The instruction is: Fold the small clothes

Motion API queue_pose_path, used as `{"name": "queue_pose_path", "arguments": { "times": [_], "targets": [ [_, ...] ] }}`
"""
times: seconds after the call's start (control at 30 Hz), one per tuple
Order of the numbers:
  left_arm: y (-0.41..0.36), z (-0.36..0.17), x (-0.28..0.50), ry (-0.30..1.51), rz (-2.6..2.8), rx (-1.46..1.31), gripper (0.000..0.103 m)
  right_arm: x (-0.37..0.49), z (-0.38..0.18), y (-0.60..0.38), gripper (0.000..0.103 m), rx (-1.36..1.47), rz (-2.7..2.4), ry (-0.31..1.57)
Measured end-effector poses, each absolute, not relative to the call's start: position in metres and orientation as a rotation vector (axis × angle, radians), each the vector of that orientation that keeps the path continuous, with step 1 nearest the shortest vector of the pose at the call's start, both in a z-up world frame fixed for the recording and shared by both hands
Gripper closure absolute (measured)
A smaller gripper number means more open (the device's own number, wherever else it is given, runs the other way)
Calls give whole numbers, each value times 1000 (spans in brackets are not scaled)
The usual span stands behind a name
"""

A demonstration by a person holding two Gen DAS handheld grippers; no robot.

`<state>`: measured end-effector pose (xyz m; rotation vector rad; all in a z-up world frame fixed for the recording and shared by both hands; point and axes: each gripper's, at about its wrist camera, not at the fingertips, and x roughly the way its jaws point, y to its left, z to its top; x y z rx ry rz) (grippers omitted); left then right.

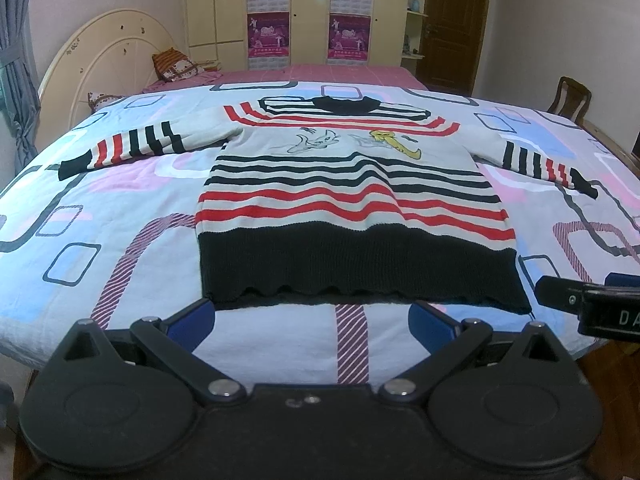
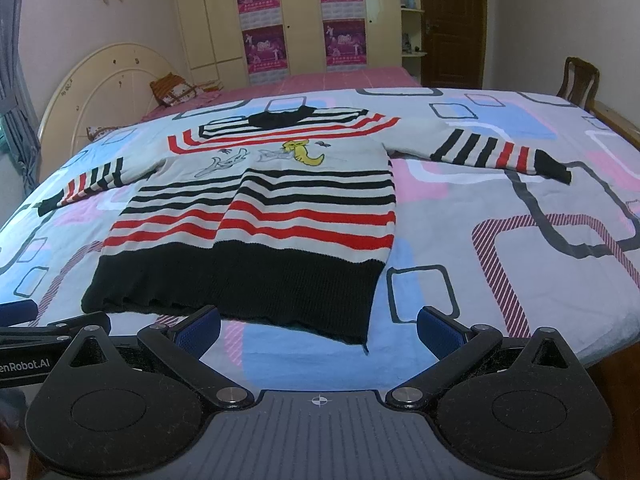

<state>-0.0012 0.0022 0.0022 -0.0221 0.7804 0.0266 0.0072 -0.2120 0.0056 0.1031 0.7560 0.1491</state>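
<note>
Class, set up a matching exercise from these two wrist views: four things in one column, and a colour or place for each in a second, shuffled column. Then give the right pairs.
Column one:
1. sweater hem
2. cartoon figure on the right of the chest
3. pillow
4. wooden chair

Column two:
A. by the curved headboard
B. yellow
C. beyond the bed's right edge
D. solid black band

Pairs: 1-D, 2-B, 3-A, 4-C

Both the left gripper [image 1: 312,322] and right gripper [image 2: 318,330] are black with round silver pivot screws and blue finger pads [image 2: 440,330].
</note>
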Motion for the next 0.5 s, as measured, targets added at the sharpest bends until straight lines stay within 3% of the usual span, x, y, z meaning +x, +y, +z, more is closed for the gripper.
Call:
{"name": "queue_pose_path", "arguments": {
  "times": [0.5],
  "targets": [
    [-1, 14, 45, 741, -7, -12, 0, 43, 16, -215, 0, 109, 111, 726]
  ]
}}
